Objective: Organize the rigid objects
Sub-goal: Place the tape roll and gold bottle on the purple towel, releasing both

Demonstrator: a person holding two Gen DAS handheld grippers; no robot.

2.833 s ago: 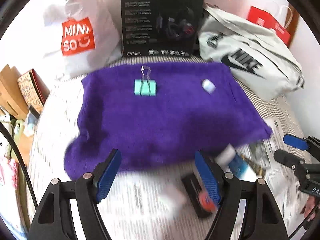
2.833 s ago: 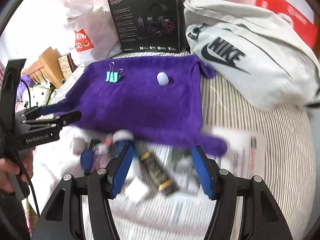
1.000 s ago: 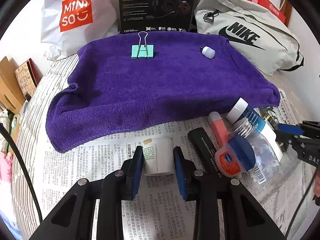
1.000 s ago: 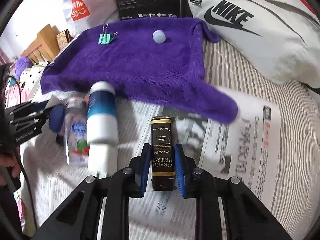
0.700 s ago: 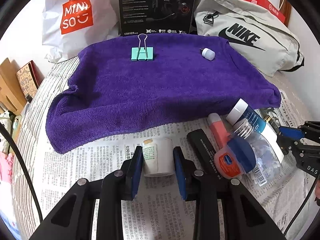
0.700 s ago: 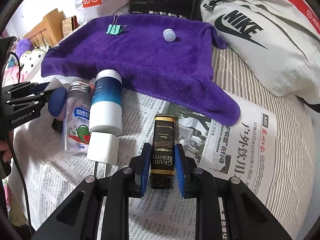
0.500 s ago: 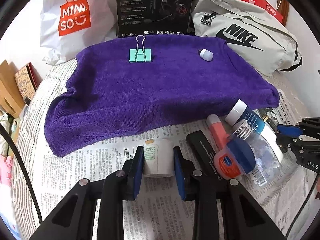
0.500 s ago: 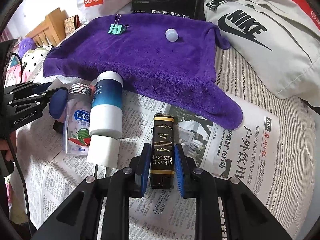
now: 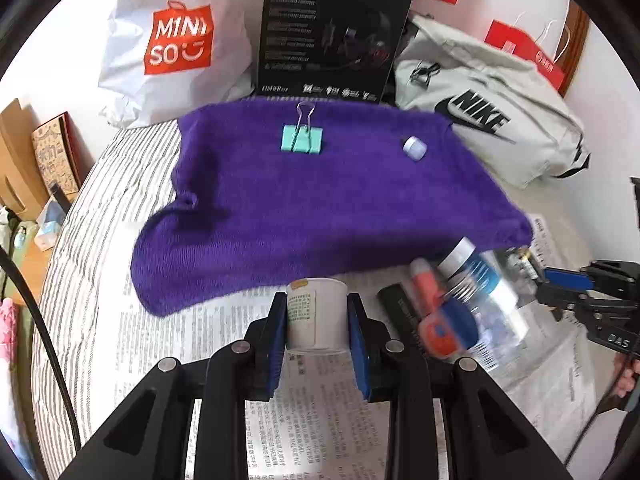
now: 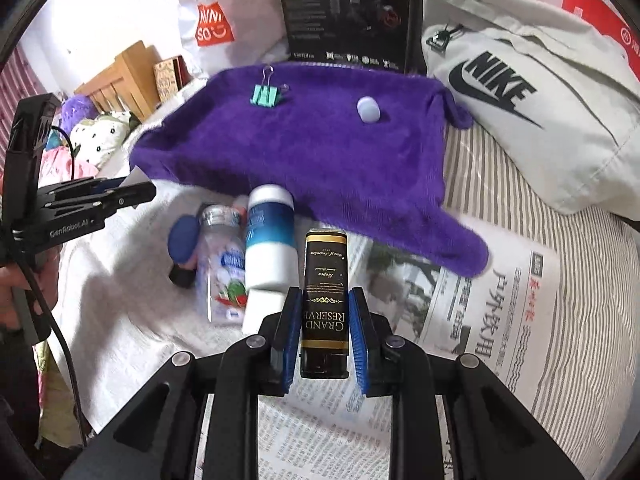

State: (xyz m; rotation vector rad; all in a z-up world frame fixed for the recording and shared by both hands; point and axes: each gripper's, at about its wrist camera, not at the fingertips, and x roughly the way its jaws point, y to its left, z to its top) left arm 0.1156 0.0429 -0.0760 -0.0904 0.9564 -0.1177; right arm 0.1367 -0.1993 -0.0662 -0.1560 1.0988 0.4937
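My left gripper (image 9: 317, 322) is shut on a small white jar (image 9: 316, 312) with a green-printed label, lifted just off the newspaper (image 9: 320, 412). My right gripper (image 10: 325, 326) is shut on a black "Grand Reserve" box (image 10: 325, 300) with gold trim, raised above the newspaper (image 10: 480, 320). Beyond both lies a purple towel (image 9: 320, 196) carrying a mint binder clip (image 9: 302, 138) and a small lilac cap (image 9: 415, 147). On the paper lie a blue-and-white bottle (image 10: 270, 248), a clear candy bottle (image 10: 222, 268), a blue-lidded jar (image 9: 452, 326), a pink tube (image 9: 424, 284) and a black bar (image 9: 400, 308).
A black headset box (image 9: 332, 32), a white Miniso bag (image 9: 176, 40) and a grey Nike bag (image 9: 488, 120) stand behind the towel. Red bags sit at the far right. The striped bed sheet (image 9: 80, 232) extends left toward wooden furniture (image 10: 124, 76).
Both grippers have risen with their loads, the white jar and the black box now off the newspaper. The towel and its clip and cap have stayed put.
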